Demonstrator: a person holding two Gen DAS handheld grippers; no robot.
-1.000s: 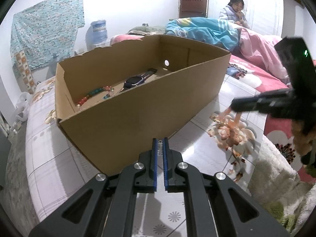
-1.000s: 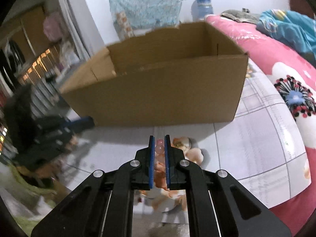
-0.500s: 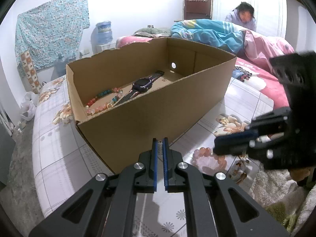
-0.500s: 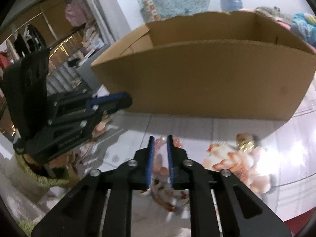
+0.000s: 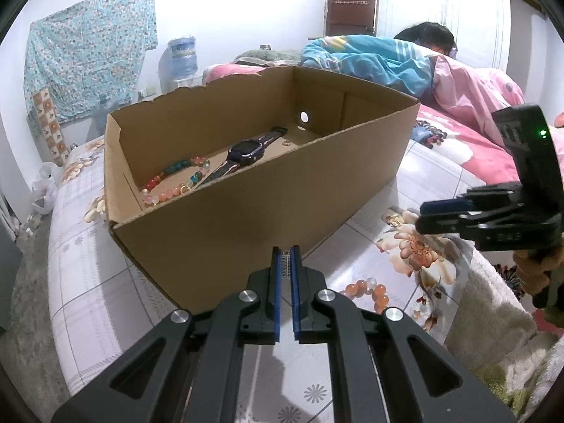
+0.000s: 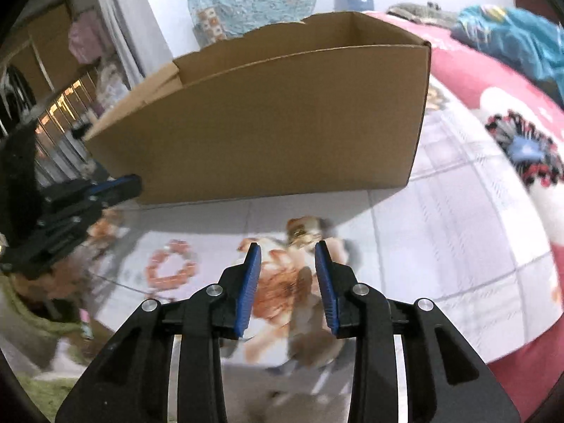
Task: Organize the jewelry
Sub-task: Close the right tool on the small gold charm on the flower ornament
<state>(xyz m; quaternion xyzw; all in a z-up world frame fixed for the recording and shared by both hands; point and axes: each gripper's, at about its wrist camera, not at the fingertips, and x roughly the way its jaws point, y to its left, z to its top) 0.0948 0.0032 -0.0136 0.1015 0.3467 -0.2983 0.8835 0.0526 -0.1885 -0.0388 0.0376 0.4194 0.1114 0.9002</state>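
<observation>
An open cardboard box stands on the bed. Inside lie a dark watch and beaded bracelets. An orange-pink bead bracelet lies on the sheet in front of the box. A small gold piece lies on the flower print. My left gripper is shut and empty just before the box wall. My right gripper is open and empty above the sheet, with the gold piece just beyond its tips. It also shows in the left wrist view.
A person lies under blue and pink blankets at the far end of the bed. A water bottle and a patterned cloth are by the back wall. Shelving stands to the left of the bed.
My right gripper has opened, let go of the orange-pink bracelet onto the sheet, and shifted right toward the gold piece. My left gripper stays shut and has risen a little.
</observation>
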